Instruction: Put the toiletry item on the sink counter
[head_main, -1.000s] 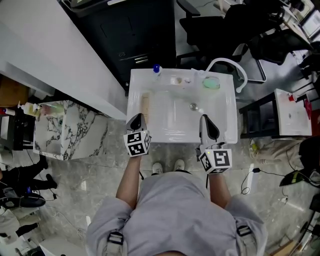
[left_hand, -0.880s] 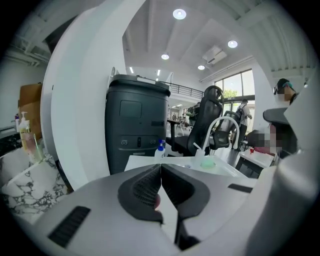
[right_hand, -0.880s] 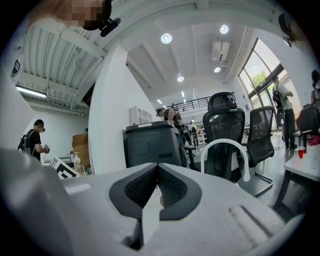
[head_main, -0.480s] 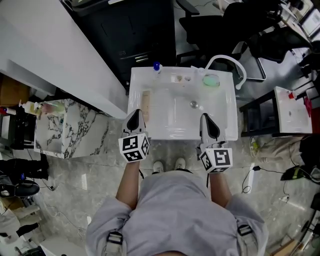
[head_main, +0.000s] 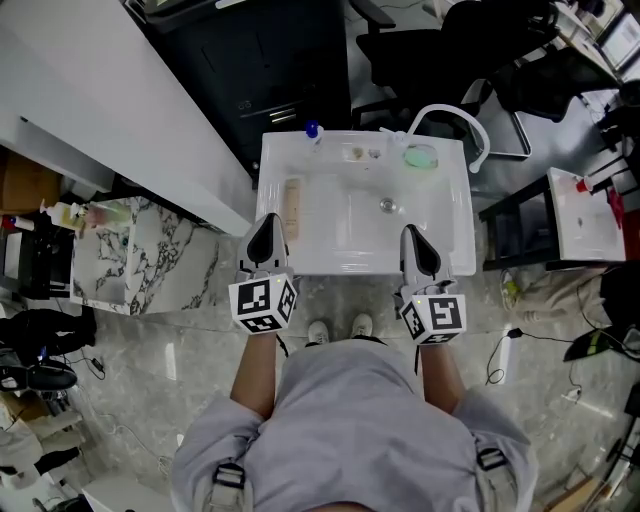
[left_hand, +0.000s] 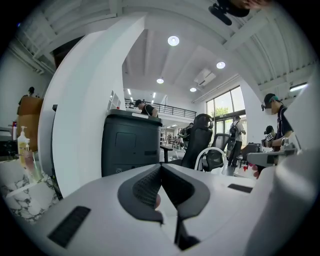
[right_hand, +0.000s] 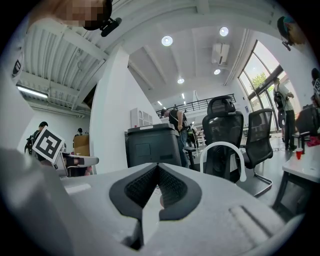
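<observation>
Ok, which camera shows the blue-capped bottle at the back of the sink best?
The head view. It looks straight down on the blue-capped bottle, which stands at the back left corner of the sink counter. The left gripper view and the right gripper view both point level across the room above the sink and show nothing of the bottle.

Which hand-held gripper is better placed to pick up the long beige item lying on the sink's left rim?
Left. The left hand-held gripper sits just in front of the beige item; the right hand-held gripper is across the basin. Both are shut and empty.
</observation>
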